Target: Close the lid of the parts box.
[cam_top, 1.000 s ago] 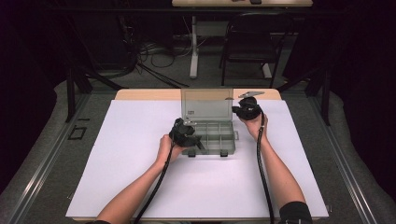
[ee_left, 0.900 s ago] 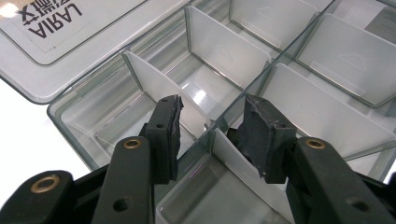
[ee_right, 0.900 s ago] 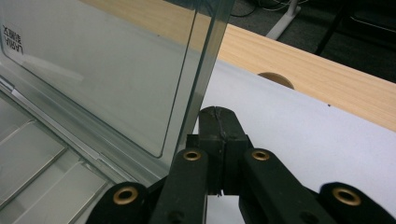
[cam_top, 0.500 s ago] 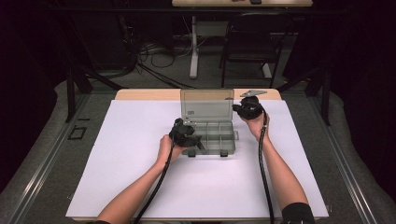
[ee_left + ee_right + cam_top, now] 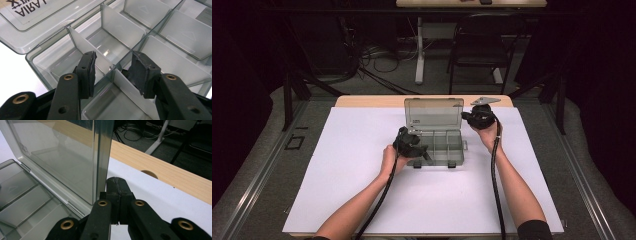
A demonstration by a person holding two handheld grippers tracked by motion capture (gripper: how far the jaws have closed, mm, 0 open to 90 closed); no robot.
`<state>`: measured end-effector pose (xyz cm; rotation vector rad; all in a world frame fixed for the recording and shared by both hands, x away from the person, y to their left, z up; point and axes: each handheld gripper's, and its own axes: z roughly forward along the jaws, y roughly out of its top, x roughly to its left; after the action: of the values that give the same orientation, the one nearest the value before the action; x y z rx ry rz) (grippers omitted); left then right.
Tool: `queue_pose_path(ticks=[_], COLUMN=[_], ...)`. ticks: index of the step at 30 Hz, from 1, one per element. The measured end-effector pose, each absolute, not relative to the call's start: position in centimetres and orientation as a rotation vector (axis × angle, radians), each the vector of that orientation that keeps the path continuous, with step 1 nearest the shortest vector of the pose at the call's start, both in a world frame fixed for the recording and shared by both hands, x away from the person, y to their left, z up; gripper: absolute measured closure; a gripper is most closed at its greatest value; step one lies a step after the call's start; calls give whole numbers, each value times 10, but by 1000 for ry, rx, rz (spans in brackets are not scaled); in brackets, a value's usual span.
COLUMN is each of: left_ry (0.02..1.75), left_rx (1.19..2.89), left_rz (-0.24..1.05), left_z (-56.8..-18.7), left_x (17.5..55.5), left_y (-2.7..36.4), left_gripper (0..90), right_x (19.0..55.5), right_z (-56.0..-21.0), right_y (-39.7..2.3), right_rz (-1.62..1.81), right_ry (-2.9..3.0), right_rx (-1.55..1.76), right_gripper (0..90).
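Note:
A clear grey compartment box (image 5: 447, 150) lies on the white sheet with its lid (image 5: 433, 114) standing upright at the back. My left gripper (image 5: 424, 153) is at the box's front left corner. In the left gripper view it (image 5: 113, 58) hangs open just above the compartments, and a white divider (image 5: 125, 86) passes between its fingers untouched. The lid (image 5: 30, 17) lies beyond with a label on it. My right gripper (image 5: 468, 116) is at the lid's right edge. In the right gripper view it (image 5: 117, 182) is shut on nothing, right beside the lid's edge (image 5: 102, 157).
The white sheet (image 5: 362, 170) covers most of the table, with a strip of wood (image 5: 162, 177) bare along the far edge and a round hole (image 5: 149, 173) in it. A chair (image 5: 482, 50), a desk leg and cables stand on the floor beyond.

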<state>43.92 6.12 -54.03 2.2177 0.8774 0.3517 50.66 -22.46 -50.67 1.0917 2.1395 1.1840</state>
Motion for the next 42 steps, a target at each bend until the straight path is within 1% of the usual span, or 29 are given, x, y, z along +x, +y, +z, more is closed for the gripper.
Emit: queue_pose_path(ticks=[6,13,14,17,18,19,20,21,22,23,24,25,26,27,30,32,33,34,35,38,39,40,42], left_ry=[878,867,863,848,831,831,822,810,810,801,801,806,806,827,864,876,875,875,849,817,807,807,793], left_rx=[2217,2219,2214,2197,2158,2158,2143,2114,2114,2087,2087,2061,2061,2056,2054,2059,2055,2055,2060,2078,2085,2085,2092], left_rz=[345,344,349,386,438,438,460,504,504,563,563,590,590,644,667,659,650,650,636,628,624,624,618], left_z=[-540,-541,-540,-534,-524,-524,-517,-504,-504,-490,-490,-478,-478,-468,-454,-449,-443,-443,-437,-434,-434,-434,-435], left_x=[439,441,441,439,434,434,432,428,428,424,424,425,425,431,448,456,464,464,469,474,475,475,476], left_y=[61,61,61,61,63,63,65,69,69,74,74,81,81,86,94,97,99,99,100,100,99,99,99], left_gripper=[536,503,484,340,279,216,216,140,112,72,54,37,21,0,0,21,77,153,247,427,460,516,554], right_x=[503,500,500,499,499,499,499,499,499,498,498,498,498,497,497,496,496,495,495,495,495,495,494], right_z=[-505,-503,-503,-502,-501,-501,-501,-501,-501,-501,-501,-501,-501,-501,-502,-502,-502,-501,-502,-501,-501,-501,-501], right_y=[-226,-227,-226,-226,-226,-226,-227,-227,-227,-227,-227,-227,-227,-227,-227,-227,-227,-227,-227,-227,-227,-227,-227], right_rz=[1192,1194,1195,1190,1188,1188,1191,1193,1193,1194,1194,1195,1196,1193,1195,1193,1192,1188,1191,1184,1182,1182,1177], right_ry=[2140,2151,2151,2155,2155,2155,2154,2155,2155,2155,2155,2156,2157,2158,2158,2160,2161,2165,2163,2169,2170,2170,2172], right_rx=[1061,1039,1042,1039,1030,1030,1026,1022,1022,1022,1022,1023,1023,1017,1016,1011,1007,1007,1005,1002,1002,1002,1003], right_gripper=[900,900,900,900,900,900,900,900,900,900,900,900,900,900,900,900,900,900,900,900,900,900,900])
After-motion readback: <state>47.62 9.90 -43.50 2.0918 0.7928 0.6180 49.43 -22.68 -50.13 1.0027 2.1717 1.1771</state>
